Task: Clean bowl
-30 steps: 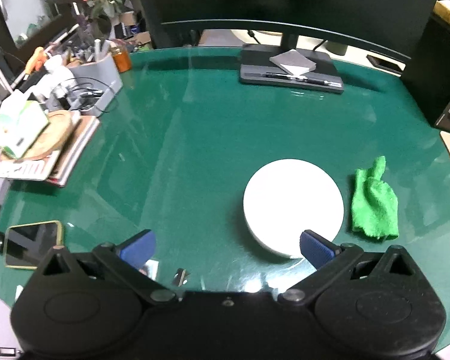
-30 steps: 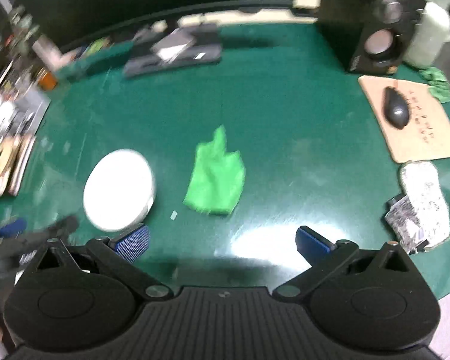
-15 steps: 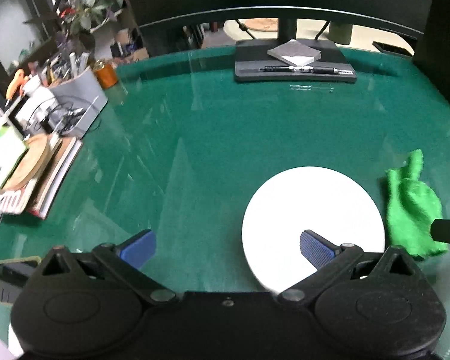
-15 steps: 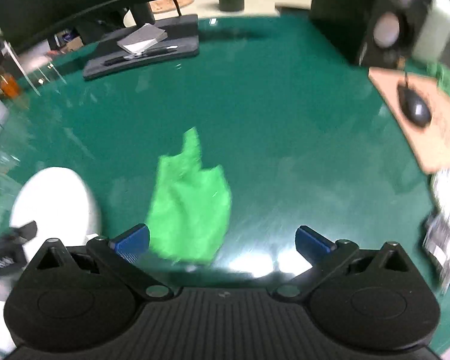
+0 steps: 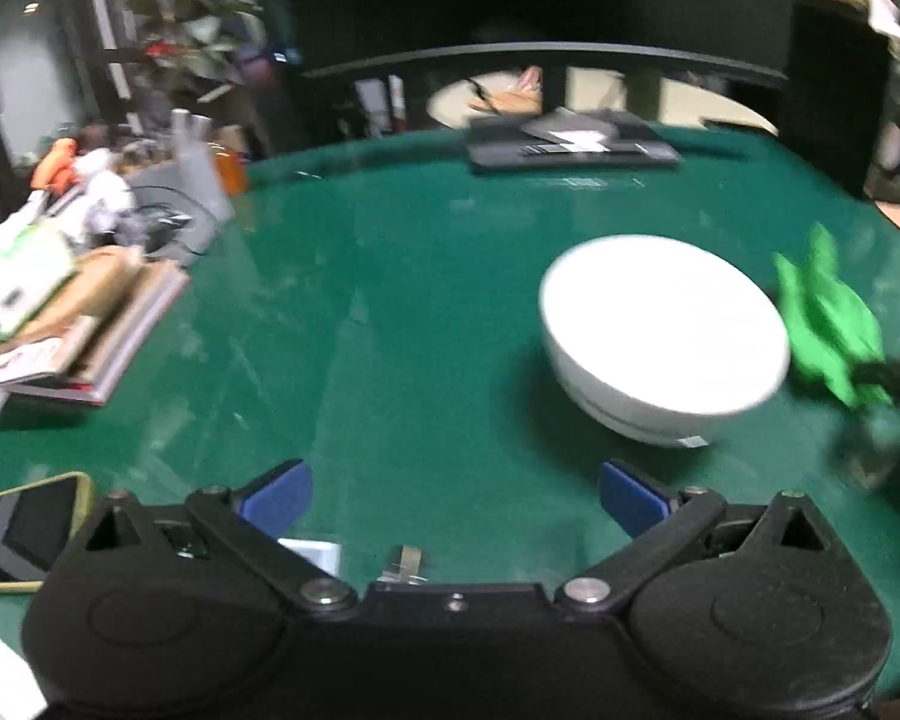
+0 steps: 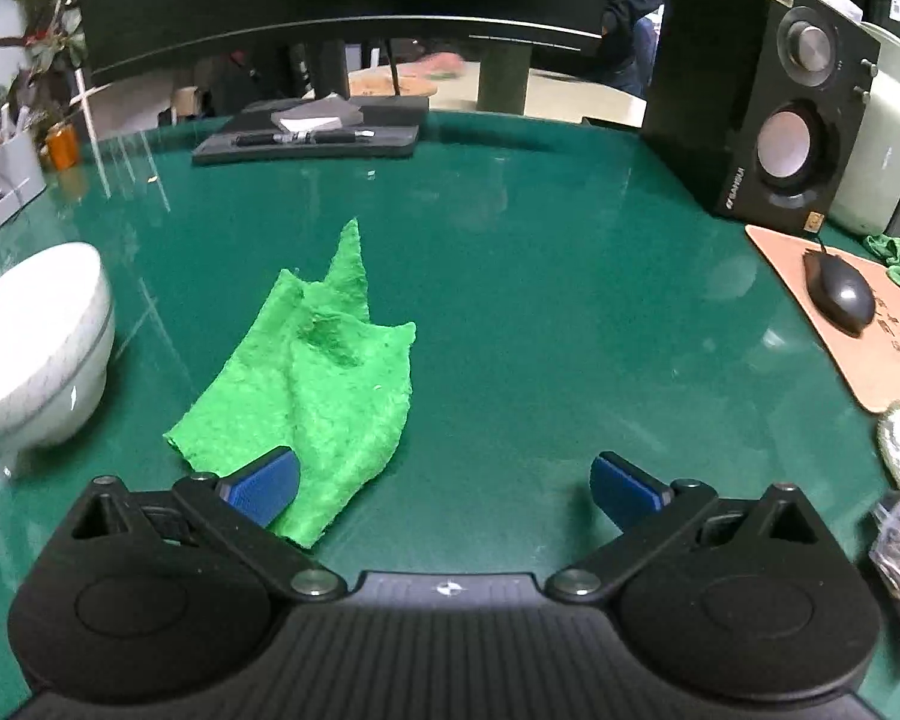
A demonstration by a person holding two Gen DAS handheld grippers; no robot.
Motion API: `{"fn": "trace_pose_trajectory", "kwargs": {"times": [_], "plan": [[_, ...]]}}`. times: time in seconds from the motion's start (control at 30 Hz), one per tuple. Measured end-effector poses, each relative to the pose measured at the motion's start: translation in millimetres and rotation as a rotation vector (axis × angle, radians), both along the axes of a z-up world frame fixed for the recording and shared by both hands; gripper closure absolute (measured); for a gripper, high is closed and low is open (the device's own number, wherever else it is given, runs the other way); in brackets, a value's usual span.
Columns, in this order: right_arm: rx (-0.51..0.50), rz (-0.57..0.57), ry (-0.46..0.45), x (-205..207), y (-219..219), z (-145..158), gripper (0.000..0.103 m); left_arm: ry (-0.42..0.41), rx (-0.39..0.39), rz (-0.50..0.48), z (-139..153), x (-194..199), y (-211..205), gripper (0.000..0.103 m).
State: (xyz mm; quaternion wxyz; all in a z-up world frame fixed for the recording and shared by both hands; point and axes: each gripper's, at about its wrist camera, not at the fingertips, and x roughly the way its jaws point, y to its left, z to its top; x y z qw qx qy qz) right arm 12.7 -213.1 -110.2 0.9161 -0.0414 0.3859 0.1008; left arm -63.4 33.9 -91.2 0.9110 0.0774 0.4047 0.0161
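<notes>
A white bowl [image 5: 660, 324] stands upright on the green table, ahead and to the right of my left gripper [image 5: 453, 495], which is open and empty. The bowl also shows at the left edge of the right wrist view [image 6: 36, 348]. A green cloth [image 6: 312, 378] lies flat on the table right of the bowl; it also shows in the left wrist view [image 5: 828, 324]. My right gripper [image 6: 444, 486] is open and low over the table, its left fingertip [image 6: 264, 480] over the near edge of the cloth.
A monitor base with a pen and notepad [image 6: 312, 132] stands at the back. A speaker [image 6: 780, 108], a jug [image 6: 882, 144] and a mouse [image 6: 840, 294] on its pad lie to the right. Books, a tissue pack [image 5: 18, 282] and a phone [image 5: 24, 528] lie to the left.
Both grippers have dropped lower toward the table. The right gripper has come up to the cloth's near edge. The left gripper has drawn back, so the bowl now shows from the side.
</notes>
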Motion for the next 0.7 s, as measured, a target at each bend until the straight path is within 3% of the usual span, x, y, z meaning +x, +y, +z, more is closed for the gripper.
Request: {"fn": "trace_pose_trajectory", "kwargs": {"times": [0.1, 0.3, 0.5, 0.7], "plan": [[0.005, 0.010, -0.012, 19, 9, -2, 0.000, -0.013, 0.038, -0.034, -9, 13, -13, 0.001], [0.053, -0.017, -0.035, 62, 16, -2, 0.000, -0.017, 0.029, -0.014, -20, 61, -34, 0.000], [0.057, -0.050, -0.069, 52, 9, -9, 0.000, -0.070, -0.067, 0.139, -31, 96, -28, 0.000], [0.060, -0.081, -0.101, 43, 3, -15, 0.000, -0.151, -0.095, 0.169, -39, 92, -28, 0.000]]}}
